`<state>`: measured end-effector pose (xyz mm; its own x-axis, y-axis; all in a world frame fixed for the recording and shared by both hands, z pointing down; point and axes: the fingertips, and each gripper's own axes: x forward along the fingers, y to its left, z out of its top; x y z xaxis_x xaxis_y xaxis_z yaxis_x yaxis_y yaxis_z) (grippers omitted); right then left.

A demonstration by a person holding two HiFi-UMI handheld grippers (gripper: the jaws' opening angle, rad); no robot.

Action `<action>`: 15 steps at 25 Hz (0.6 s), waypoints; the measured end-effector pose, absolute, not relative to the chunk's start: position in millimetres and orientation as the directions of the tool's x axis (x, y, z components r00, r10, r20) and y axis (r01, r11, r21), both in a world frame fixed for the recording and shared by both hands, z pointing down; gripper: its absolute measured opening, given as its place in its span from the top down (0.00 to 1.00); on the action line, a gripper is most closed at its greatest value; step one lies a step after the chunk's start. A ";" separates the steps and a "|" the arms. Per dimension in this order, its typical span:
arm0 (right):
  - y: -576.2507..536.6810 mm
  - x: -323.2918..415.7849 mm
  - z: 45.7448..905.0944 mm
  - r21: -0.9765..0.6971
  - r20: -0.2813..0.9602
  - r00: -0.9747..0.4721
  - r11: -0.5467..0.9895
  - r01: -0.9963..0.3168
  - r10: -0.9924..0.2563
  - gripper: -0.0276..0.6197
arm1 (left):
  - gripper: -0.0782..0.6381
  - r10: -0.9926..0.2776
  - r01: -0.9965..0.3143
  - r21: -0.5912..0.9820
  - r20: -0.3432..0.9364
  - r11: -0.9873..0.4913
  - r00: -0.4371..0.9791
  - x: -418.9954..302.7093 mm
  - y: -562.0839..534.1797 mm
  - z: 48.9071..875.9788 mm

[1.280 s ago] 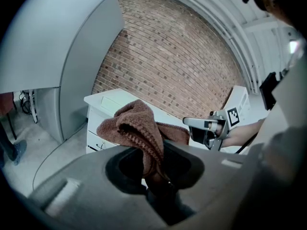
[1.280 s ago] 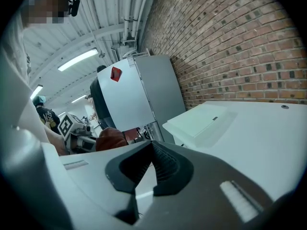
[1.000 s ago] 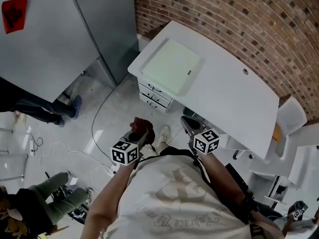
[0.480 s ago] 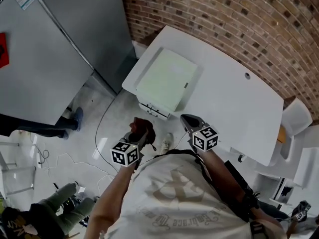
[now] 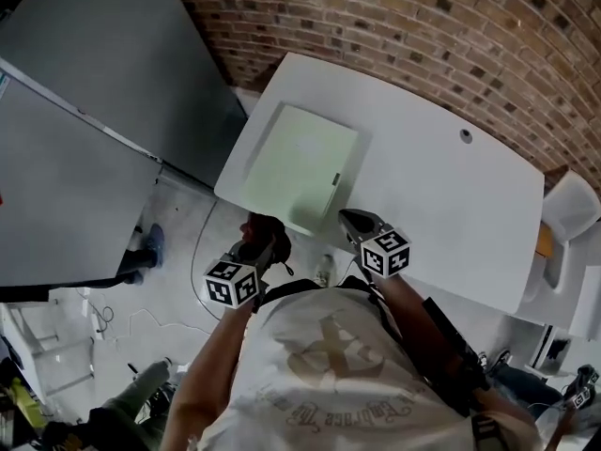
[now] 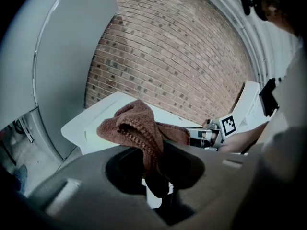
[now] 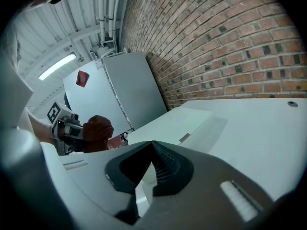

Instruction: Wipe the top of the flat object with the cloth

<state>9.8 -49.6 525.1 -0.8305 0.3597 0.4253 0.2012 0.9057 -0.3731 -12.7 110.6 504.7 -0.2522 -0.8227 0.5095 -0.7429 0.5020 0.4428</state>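
Note:
A pale green flat object (image 5: 299, 165) lies on the left end of a white desk (image 5: 441, 205). Just short of the desk's near edge, my left gripper (image 5: 255, 248) is shut on a bunched red-brown cloth (image 5: 266, 234). In the left gripper view the cloth (image 6: 139, 128) spills up out of the jaws, with the flat object (image 6: 103, 127) beyond it. My right gripper (image 5: 355, 222) is shut and holds nothing, its tip over the desk's front edge beside the flat object (image 7: 184, 121). Its camera also catches the cloth (image 7: 97, 130) off to the left.
A tall grey cabinet (image 5: 113, 83) stands left of the desk, and a brick wall (image 5: 423, 26) runs behind it. The desk has a small cable hole (image 5: 466, 135). At the right is a white chair (image 5: 573, 205). Cables (image 5: 141, 318) trail over the floor.
Both grippers have come closer to the desk: its near edge and the flat object now lie just in front of them. The cloth stays in the left gripper.

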 end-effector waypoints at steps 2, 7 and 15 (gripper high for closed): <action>-59.0 6.0 529.2 -0.387 0.429 -0.832 0.904 0.183 0.352 0.95 | 0.78 -0.819 -0.745 0.437 0.515 0.504 -0.253 -22.3 103.3 503.6; -80.1 2.4 535.4 -0.418 0.429 -0.845 0.899 0.127 0.319 0.95 | 0.78 -0.813 -0.757 0.421 0.530 0.499 -0.241 -46.0 91.0 498.4; -102.0 -13.7 540.2 -0.432 0.434 -0.865 0.901 0.046 0.252 0.95 | 0.78 -0.828 -0.797 0.415 0.530 0.439 -0.180 -96.0 62.0 498.8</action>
